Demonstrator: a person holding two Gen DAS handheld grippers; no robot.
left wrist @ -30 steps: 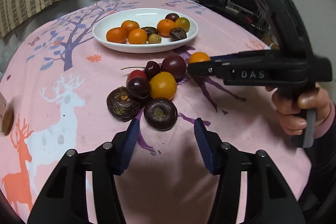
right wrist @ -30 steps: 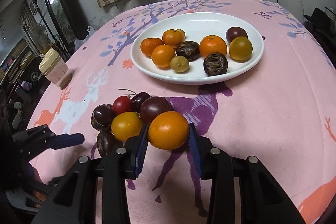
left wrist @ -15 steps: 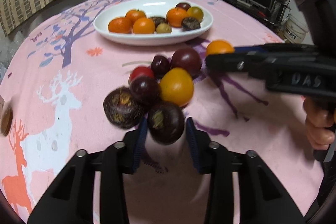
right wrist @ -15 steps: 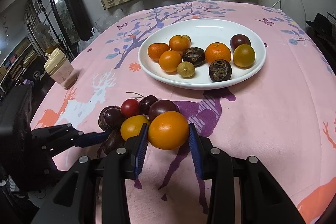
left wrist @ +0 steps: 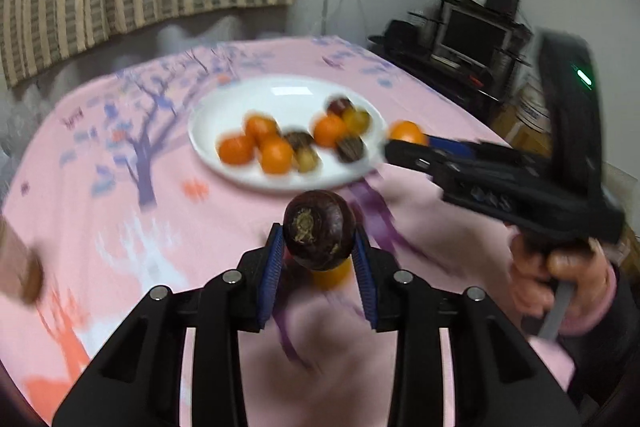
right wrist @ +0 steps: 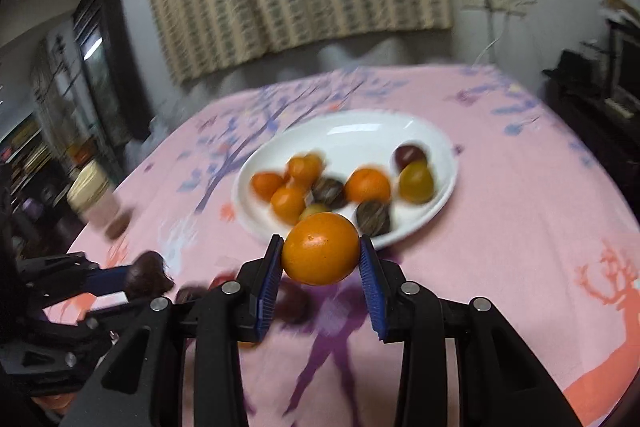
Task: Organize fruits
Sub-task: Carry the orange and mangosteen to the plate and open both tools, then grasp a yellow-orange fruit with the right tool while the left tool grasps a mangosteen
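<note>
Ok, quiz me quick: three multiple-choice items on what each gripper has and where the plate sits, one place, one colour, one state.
1. The white plate lies:
A. beyond both grippers
B. under the left gripper
C. off the table

2. The fruit in the right gripper is:
A. green
B. orange
C. red

3. The left gripper is:
A. open and empty
B. shut on a dark purple fruit
C. out of view

Answers:
1 A, both wrist views show the plate farther along the pink tablecloth.
2 B, the orange fruit sits between its blue fingers.
3 B, the dark purple fruit is pinched between its fingers.
</note>
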